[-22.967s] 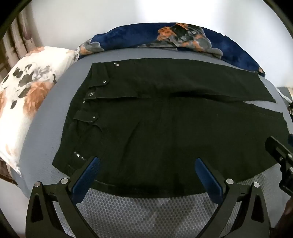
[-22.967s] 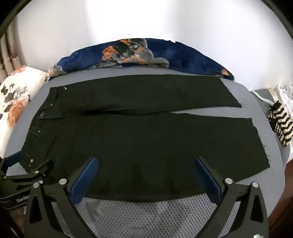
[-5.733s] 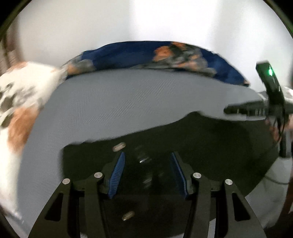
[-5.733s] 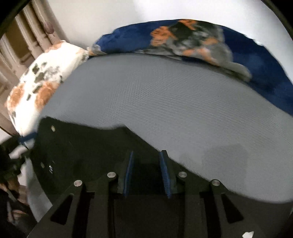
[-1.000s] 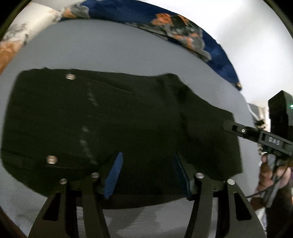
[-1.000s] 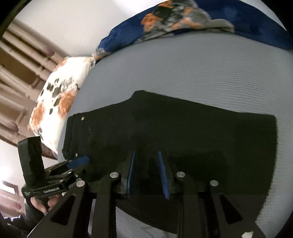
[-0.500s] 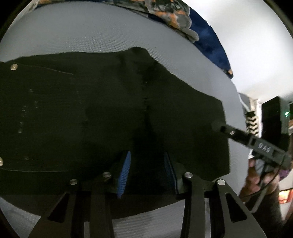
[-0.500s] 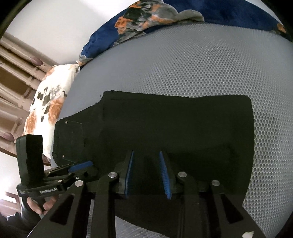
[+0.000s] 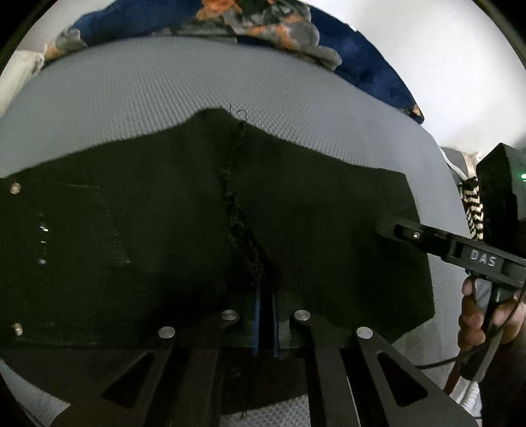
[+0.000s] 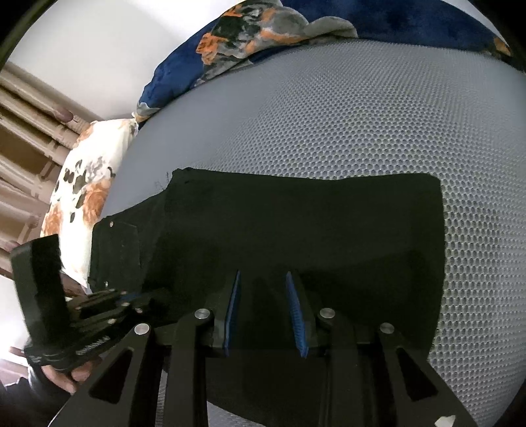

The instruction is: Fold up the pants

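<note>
overhead, grey mesh mattress [image 10: 345,108]; left hand-held gripper [image 9: 265,323] clenched on pants [image 9: 148,213].

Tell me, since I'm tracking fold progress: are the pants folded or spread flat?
Folded. The pants form a short layered block on the bed, leg hems overlapping the waist.

Black pants [image 9: 164,246] cut off at left edge; folds too dark to tell layers; blanket [image 9: 263,19] blurred
</note>
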`<state>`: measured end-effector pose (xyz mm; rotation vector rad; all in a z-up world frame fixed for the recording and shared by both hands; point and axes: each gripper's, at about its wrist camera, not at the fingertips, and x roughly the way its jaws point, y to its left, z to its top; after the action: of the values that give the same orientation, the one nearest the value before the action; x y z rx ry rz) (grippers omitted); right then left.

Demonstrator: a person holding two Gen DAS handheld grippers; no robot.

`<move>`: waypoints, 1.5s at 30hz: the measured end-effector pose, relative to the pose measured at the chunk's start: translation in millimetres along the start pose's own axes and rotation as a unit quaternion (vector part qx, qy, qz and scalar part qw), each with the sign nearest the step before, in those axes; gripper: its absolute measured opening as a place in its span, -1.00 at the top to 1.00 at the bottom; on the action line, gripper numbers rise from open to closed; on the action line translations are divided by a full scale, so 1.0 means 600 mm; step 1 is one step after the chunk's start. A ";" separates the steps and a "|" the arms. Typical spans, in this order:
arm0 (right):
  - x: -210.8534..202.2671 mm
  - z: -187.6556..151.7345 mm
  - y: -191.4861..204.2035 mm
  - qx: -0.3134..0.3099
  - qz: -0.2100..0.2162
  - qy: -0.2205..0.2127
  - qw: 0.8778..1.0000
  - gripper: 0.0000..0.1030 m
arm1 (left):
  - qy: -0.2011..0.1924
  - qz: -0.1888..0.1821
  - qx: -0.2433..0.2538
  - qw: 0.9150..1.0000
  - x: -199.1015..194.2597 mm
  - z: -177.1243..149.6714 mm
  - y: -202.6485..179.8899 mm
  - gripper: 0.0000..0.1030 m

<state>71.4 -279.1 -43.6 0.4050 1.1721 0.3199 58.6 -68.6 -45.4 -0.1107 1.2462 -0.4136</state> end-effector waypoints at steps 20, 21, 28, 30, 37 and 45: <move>0.005 0.022 0.019 -0.104 -0.180 -0.057 0.976 0.47 | -0.101 0.102 0.079 0.986 -0.031 0.051 -0.023 0.58; 0.008 0.028 0.012 -0.105 -0.189 -0.057 0.975 0.49 | -0.106 0.100 0.085 0.986 -0.028 0.060 -0.027 0.58; 0.021 0.048 -0.009 -0.089 -0.190 -0.054 0.976 0.53 | -0.081 0.124 0.107 0.983 0.039 0.119 -0.037 0.58; 0.021 0.051 -0.014 -0.078 -0.182 -0.054 0.979 0.53 | -0.064 0.137 0.105 0.983 0.061 0.124 -0.026 0.58; 0.002 0.026 -0.001 -0.083 -0.185 -0.049 0.978 0.50 | -0.071 0.136 0.124 0.980 0.047 0.095 -0.027 0.52; -0.014 -0.065 0.032 -0.112 -0.186 -0.014 0.976 0.48 | -0.054 0.114 0.102 0.987 0.007 0.010 0.013 0.23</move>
<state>31.3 -260.2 -40.7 -0.0108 1.1444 0.1177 67.2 -63.9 -49.5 0.1808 1.0888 -0.3291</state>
